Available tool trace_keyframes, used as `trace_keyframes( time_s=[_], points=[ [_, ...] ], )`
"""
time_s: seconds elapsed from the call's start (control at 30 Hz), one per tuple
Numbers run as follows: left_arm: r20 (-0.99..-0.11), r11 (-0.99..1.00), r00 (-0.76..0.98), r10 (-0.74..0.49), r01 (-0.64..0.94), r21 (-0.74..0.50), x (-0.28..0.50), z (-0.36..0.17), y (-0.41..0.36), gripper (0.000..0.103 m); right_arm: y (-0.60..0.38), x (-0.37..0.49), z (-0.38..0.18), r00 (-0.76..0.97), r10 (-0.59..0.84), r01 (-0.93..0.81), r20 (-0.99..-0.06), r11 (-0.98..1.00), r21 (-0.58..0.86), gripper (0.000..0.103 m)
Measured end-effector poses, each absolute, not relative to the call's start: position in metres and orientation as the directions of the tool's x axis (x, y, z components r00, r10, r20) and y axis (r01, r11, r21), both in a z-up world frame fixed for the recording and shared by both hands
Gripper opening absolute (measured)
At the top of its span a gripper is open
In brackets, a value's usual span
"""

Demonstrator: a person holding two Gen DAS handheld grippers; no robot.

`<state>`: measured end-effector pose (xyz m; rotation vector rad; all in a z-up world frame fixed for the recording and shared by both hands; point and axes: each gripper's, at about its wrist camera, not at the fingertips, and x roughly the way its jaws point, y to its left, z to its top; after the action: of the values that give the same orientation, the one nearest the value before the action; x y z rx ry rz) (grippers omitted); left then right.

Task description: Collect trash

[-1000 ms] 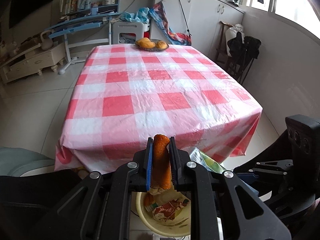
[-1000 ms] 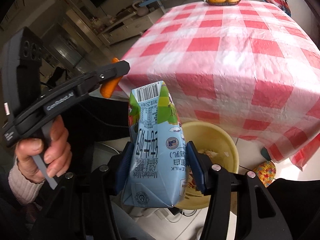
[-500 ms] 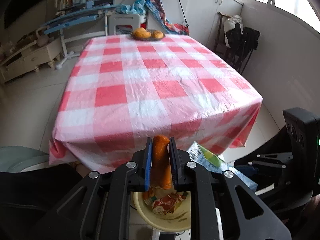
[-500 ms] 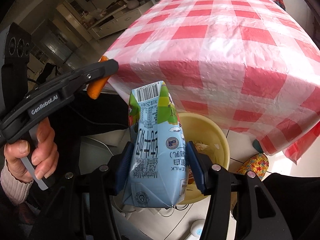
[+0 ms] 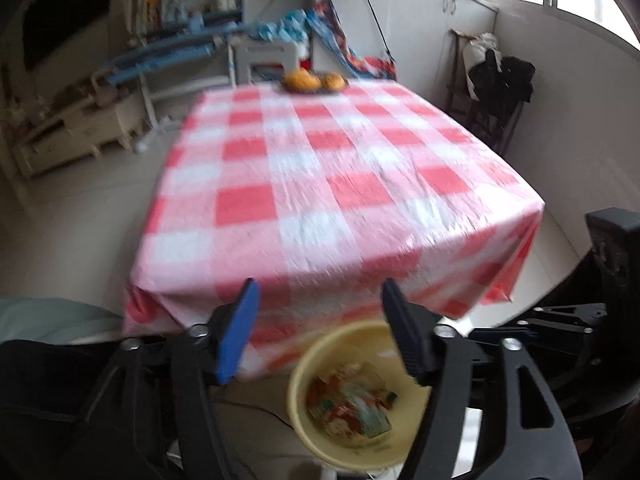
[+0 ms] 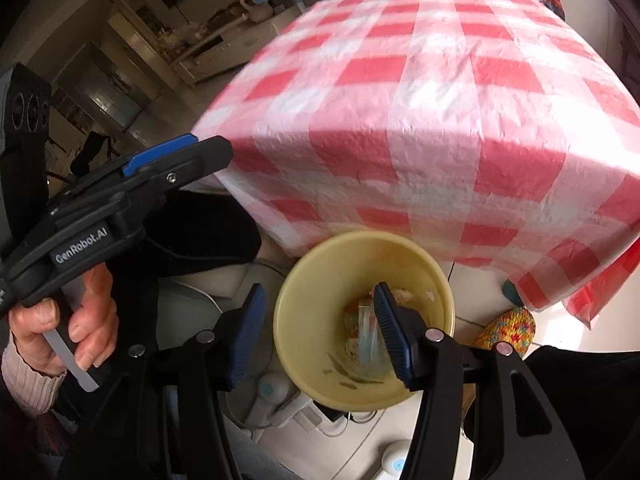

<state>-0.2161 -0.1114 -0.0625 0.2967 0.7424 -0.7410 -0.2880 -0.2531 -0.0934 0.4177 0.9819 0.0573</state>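
A table under a red-and-white checked cloth fills the middle of a tiled room, with white cupboards along the far wall and a blue rack at the far left. At the table's far edge sits a dark dish of orange buns. On the floor just in front of the table's near edge stands a yellow bucket, and trash lies in its bottom: crumpled wrappers and what looks like a pale blue carton, though the blur hides the details.

The left claw hangs above the bucket with its blue-padded fingers spread wide; its jaws have just been opening, and nothing is between them. In the right wrist view it shows from the side at the left, with a hand in a pale knitted cuff on its trigger.

The right claw is also above the bucket, a little to the right of the left one. Its jaws have just been opening too, and they stand apart with nothing between them, the bucket's mouth showing through the gap. A knitted multicoloured thing lies on the floor to the bucket's right.
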Motion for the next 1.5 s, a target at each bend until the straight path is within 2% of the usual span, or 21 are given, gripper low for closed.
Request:
trace_keyframes(
  time_s=[0.03,0.1,0.4,0.5,0.73,1.17,1.5],
  points=[
    [-0.688,0.719,0.524,-0.502,0.695,0.003,-0.217,-0.059,-0.111,0.077,-0.253,-0.289,-0.090,0.574,0.228,0.137,-0.786,0.920,0.368,0.058],
    [-0.644,0.740,0.577,-0.502,0.672,0.025,-0.220,-0.050,-0.108,0.082,-0.254,-0.290,-0.083,0.609,0.205,0.135,-0.766,0.925,0.355,0.062],
    [-0.555,0.789,0.657,-0.510,0.615,0.002,-0.218,-0.024,-0.097,0.090,-0.247,-0.296,-0.049,0.747,-0.030,0.194,-0.665,0.965,0.174,0.086],
    [-0.520,0.803,0.686,-0.510,0.596,0.000,-0.219,-0.016,-0.093,0.092,-0.250,-0.299,-0.039,0.775,-0.120,0.242,-0.620,0.963,0.116,0.090],
    [-0.463,0.815,0.723,-0.513,0.579,0.000,-0.221,-0.004,-0.090,0.095,-0.271,-0.309,-0.018,0.804,-0.307,0.382,-0.510,0.923,0.046,0.094],
    [-0.391,0.837,0.770,-0.504,0.548,0.001,-0.219,0.013,-0.079,0.096,-0.273,-0.310,0.007,0.786,-0.504,0.507,-0.357,0.857,-0.093,0.095],
    [-0.371,0.840,0.788,-0.492,0.542,0.038,-0.223,0.013,-0.082,0.096,-0.282,-0.310,0.006,0.770,-0.541,0.543,-0.339,0.834,-0.098,0.095]
  ],
)
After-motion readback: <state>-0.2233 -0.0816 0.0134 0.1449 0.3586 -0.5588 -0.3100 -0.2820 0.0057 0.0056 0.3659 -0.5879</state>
